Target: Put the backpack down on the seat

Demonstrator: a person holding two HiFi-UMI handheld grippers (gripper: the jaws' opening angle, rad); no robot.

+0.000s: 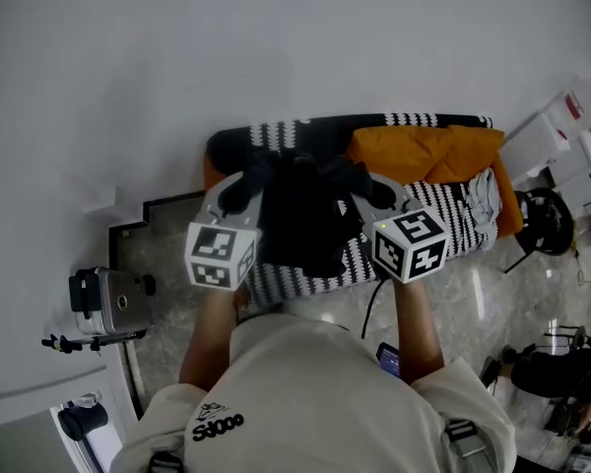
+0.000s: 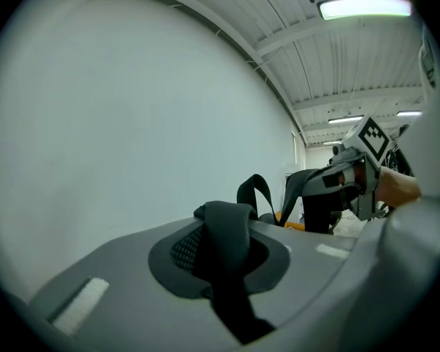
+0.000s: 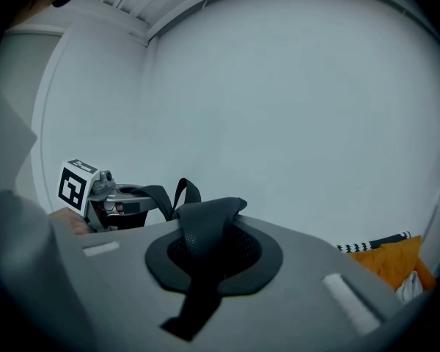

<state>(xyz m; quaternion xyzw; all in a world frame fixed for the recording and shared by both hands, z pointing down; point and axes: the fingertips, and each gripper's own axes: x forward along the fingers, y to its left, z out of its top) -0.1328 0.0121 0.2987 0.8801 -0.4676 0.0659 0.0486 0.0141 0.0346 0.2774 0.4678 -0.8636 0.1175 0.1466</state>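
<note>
A black backpack [image 1: 300, 215] hangs between my two grippers, above a seat [image 1: 453, 227] covered in black-and-white patterned cloth. My left gripper [image 1: 238, 190] is shut on one black shoulder strap [image 2: 224, 237], which fills the gap between its jaws. My right gripper [image 1: 379, 197] is shut on the other strap [image 3: 205, 233] in the same way. Each gripper view shows the other gripper across the bag, the right gripper [image 2: 356, 171] and the left gripper [image 3: 95, 193], with strap loops between. The head view does not show whether the bag's bottom touches the seat.
An orange cushion [image 1: 428, 154] lies on the seat's right half, by a pale bundle of cloth [image 1: 485, 193]. The white wall [image 1: 276, 37] stands right behind the seat. A camera on a stand [image 1: 113, 302] is at the left; white boxes [image 1: 561, 131] and a black stand [image 1: 544, 220] at the right.
</note>
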